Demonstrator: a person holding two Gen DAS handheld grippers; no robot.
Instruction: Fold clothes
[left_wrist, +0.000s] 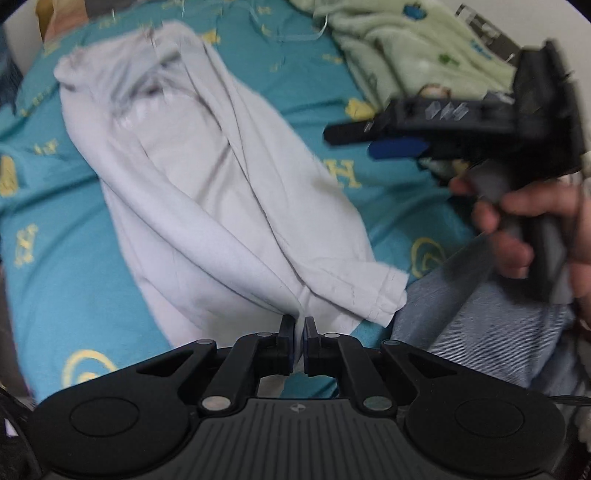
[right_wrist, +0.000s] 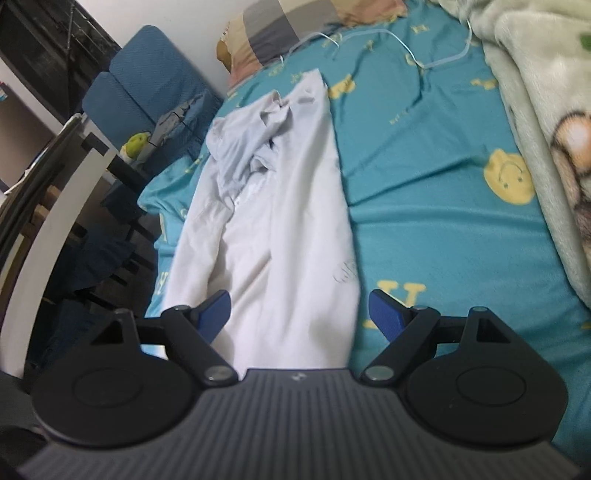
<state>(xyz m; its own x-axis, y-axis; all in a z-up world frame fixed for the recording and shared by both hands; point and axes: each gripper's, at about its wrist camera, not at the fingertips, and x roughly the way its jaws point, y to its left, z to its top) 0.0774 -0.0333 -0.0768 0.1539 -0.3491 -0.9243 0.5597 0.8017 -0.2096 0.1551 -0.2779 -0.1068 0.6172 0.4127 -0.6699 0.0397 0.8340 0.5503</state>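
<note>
The bed (right_wrist: 443, 229) carries everything here: a teal sheet printed with yellow faces and letters, a pale green blanket (left_wrist: 413, 48) bunched along one side, and a pillow (right_wrist: 295, 22) at the head. Lengthwise down the sheet lies the shirt (left_wrist: 207, 192), white and rumpled, its collar end toward the pillow and its hem end nearest the cameras. In the right wrist view the upper part is crumpled into a knot of folds while the lower body lies flatter.

The cloth looks thin, soft and light. It drapes in long loose creases, so it will likely sag and trail from any single pinch and offer no stiffness of its own. It should not slip much on the sheet, but a fold will drag the layers beneath with it. Hems and corners seem the best places to take it, since a pinch there controls a whole edge.

The left tongs (left_wrist: 300, 332) are clamped on a pleat of the shirt near its hem, the fabric pulled up taut between the pads. The right tongs (right_wrist: 299, 314) stand wide apart and empty, poised over the shirt's lower end; a hand (left_wrist: 524, 229) grips their handle.
</note>
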